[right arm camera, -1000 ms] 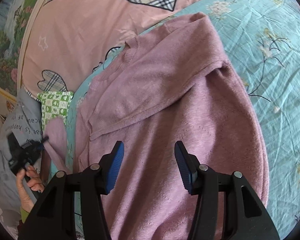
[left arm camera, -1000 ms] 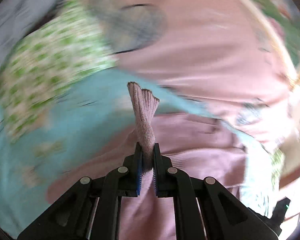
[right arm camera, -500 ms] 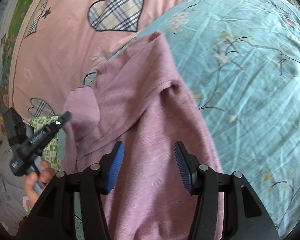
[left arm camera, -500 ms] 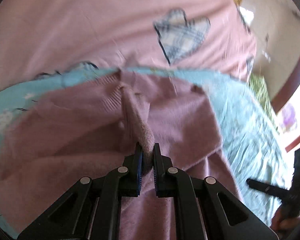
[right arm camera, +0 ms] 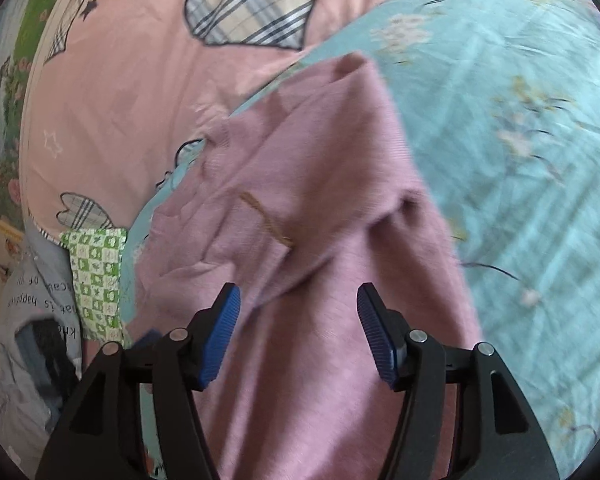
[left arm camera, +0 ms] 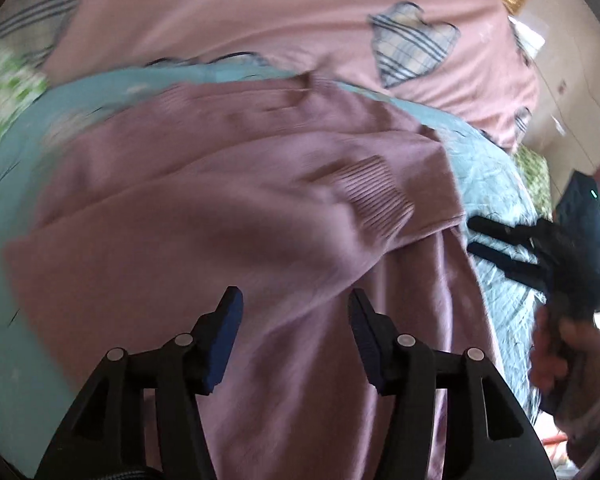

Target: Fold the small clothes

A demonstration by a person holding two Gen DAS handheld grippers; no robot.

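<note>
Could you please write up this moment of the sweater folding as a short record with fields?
garment: mauve sweater, partly folded
sleeve: laid across the body, ribbed cuff on top
surface: teal floral sheet over a pink bedcover
left gripper: open, jaws just opened, nothing between them, above the sweater
right gripper: open, jaws just widened, nothing between them, above the sweater
beside the bed: green checked cloth, grey printed fabric
</note>
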